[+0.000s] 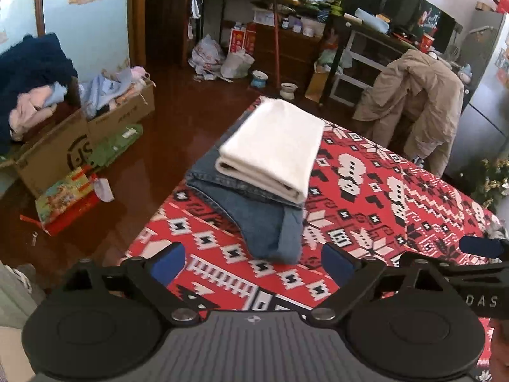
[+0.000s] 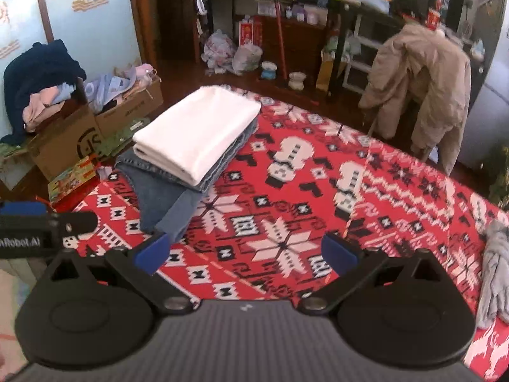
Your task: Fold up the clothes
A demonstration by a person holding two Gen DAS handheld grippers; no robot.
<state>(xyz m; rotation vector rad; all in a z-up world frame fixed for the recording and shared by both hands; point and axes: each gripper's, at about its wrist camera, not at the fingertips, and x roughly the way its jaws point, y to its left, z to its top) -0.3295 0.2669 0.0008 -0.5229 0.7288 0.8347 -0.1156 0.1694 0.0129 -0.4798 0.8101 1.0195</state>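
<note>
Beige jacket (image 2: 423,95) on chair; cardboard boxes (image 2: 73,137) beside table.

Even indoor daylight; strong fisheye distortion; slight softness in both views.

Both views are evenly lit, and the red patterned cloth (image 1: 381,191) shows saturated colour without harsh shadow. The glossy brown floor (image 1: 165,146) carries pale reflected glare. The folded white garment (image 2: 203,130) is close to overexposed, with little surface detail. Straight edges bow toward the frame borders, and the corners fall to black vignette. Far shelving (image 1: 286,6) is dim and soft. The right wrist view is mildly blurred overall; the grey cloth (image 2: 494,270) at its right edge is smeared. Short soft shadows sit under the folded stack.
</note>
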